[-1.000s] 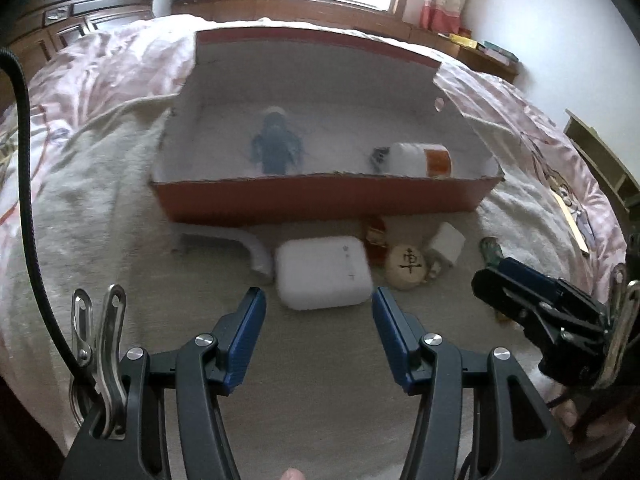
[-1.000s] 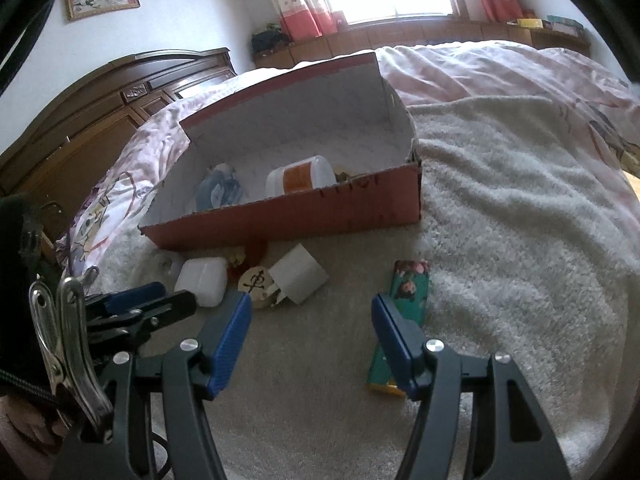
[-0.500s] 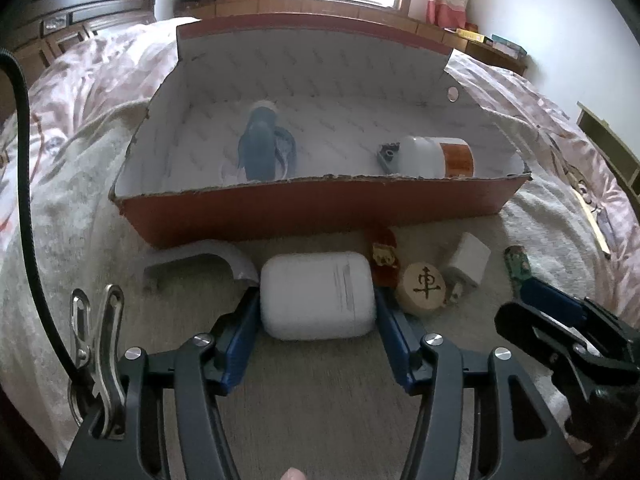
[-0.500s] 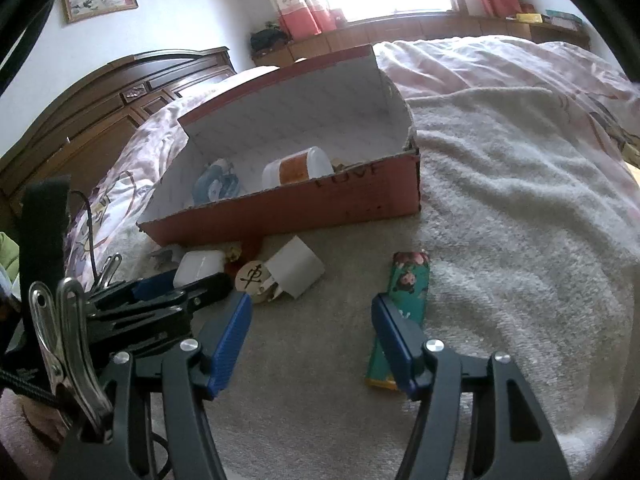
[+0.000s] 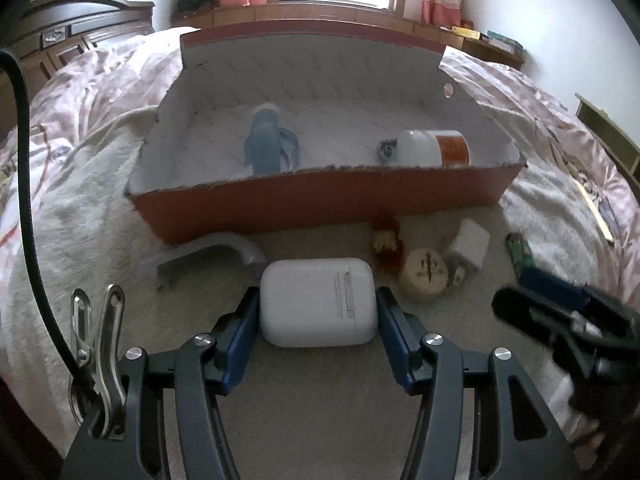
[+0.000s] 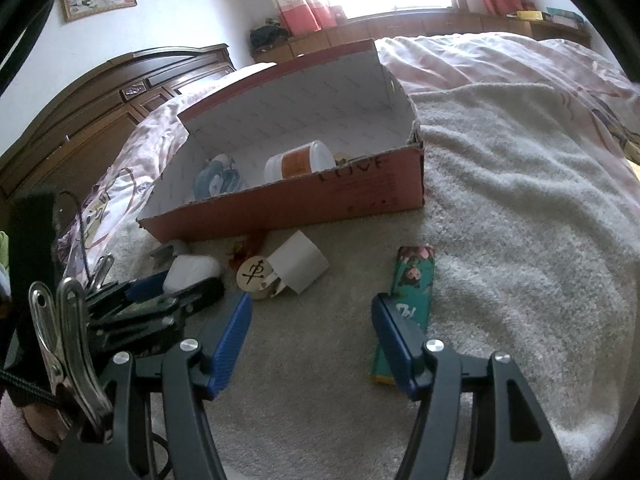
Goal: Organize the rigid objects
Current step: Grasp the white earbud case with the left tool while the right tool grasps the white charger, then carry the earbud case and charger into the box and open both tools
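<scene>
My left gripper [image 5: 318,312] has its blue pads against both sides of a white earbud case [image 5: 318,302] lying on the beige blanket, in front of a red cardboard box [image 5: 320,204]. The box holds a blue figurine [image 5: 264,146] and a white jar with an orange label [image 5: 434,148]. Beside the case lie a wooden chess disc [image 5: 425,276], a white charger cube [image 5: 470,246], a small red-yellow toy [image 5: 386,242], a grey curved handle [image 5: 208,254] and a green patterned bar [image 6: 408,292]. My right gripper [image 6: 312,320] is open and empty, its right finger beside the green bar.
The box [image 6: 288,208] sits on a beige fleece blanket [image 6: 520,220] over a pink quilt. A dark wooden headboard [image 6: 100,112] stands at the left. My left gripper [image 6: 160,300] lies close to my right gripper's left side.
My left gripper moved forward to the earbud case and closed its pads onto the case's sides. My right gripper stayed open and nearly still.
</scene>
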Demonstrator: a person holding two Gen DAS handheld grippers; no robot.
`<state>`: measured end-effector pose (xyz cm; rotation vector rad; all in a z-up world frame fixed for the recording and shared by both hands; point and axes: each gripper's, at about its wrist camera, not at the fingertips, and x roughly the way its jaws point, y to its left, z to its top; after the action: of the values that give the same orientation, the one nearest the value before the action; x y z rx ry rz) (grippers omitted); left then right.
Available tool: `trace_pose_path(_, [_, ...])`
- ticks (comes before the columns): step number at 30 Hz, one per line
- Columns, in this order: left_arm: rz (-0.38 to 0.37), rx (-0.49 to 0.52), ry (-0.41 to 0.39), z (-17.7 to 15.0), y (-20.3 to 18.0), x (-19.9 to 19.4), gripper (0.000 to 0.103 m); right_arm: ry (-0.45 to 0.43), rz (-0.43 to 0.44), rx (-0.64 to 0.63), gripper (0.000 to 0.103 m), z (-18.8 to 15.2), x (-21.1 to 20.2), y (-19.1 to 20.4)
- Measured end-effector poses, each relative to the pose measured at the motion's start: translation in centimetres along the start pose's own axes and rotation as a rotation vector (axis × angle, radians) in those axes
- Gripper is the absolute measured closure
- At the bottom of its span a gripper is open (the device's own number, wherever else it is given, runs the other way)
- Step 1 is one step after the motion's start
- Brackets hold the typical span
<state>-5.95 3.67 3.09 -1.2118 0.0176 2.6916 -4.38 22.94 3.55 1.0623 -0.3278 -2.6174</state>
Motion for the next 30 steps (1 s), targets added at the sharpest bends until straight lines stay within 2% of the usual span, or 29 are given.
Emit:
trace_pose_path(4, [0.020,-0.010,0.000,-1.3,1.1,-0.9,0.046,0.006,0.002,0.007,0.037,0.1,0.2,0.2])
trace_pose_path(8, [-0.001,-0.056,-0.019,-2.3,2.5,-1.2,0.046,0.016,0.005,0.018,0.037,0.6,0.9,0.6])
trace_pose_path(15, [-0.001,-0.062,-0.046,-2.7,2.5,-1.3,0.046,0.025,0.028,0.051,0.037,2.3,2.7,1.6])
trace_pose_path(19, [-0.011,-0.068,-0.051,-2.7,2.6,-1.2,0.046,0.034,0.004,0.064,0.038,2.8,3.8,2.0])
trace_pose_path(20, [-0.013,-0.069,-0.052,-2.8,2.6,-1.2,0.046,0.041,-0.001,0.071,0.039,2.9,4.0,1.9])
trace_pose_path(24, [-0.013,-0.069,-0.053,-2.8,2.6,-1.2,0.046,0.048,-0.027,0.082,0.061,2.5,4.2,1.2])
trace_pose_path(30, [-0.014,-0.070,-0.052,-2.8,2.6,-1.2,0.046,0.057,-0.031,0.040,0.061,1.9,3.3,0.9])
